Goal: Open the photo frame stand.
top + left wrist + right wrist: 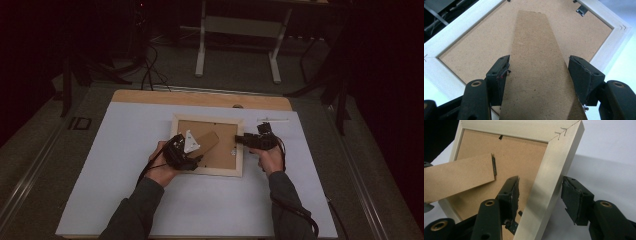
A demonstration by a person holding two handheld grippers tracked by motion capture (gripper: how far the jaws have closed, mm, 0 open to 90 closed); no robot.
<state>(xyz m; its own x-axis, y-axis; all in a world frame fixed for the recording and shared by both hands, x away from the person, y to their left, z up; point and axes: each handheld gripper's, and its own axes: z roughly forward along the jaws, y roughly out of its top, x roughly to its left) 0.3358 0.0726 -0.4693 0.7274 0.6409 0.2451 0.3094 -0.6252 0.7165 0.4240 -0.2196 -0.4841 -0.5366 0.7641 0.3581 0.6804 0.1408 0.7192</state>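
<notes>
My surface (125,200), covered in a white sheet, carries a pale wooden picture frame (207,170) lying face down near its middle, the brown backing board (226,150) turned up toward me. A brown cardboard stand flap (206,141) is hinged to that backing and lifts off it at an angle. My left tongs (192,159) sit over the near left part of the frame, spread apart on either side of the flap; in the left gripper view the flap (537,70) runs up between the two pads, close to both, not clamped. My right tongs (240,139) straddle the frame's right rail (546,187), standing apart with daylight beside each pad. A small metal clip (581,10) sits at the backing's edge.
</notes>
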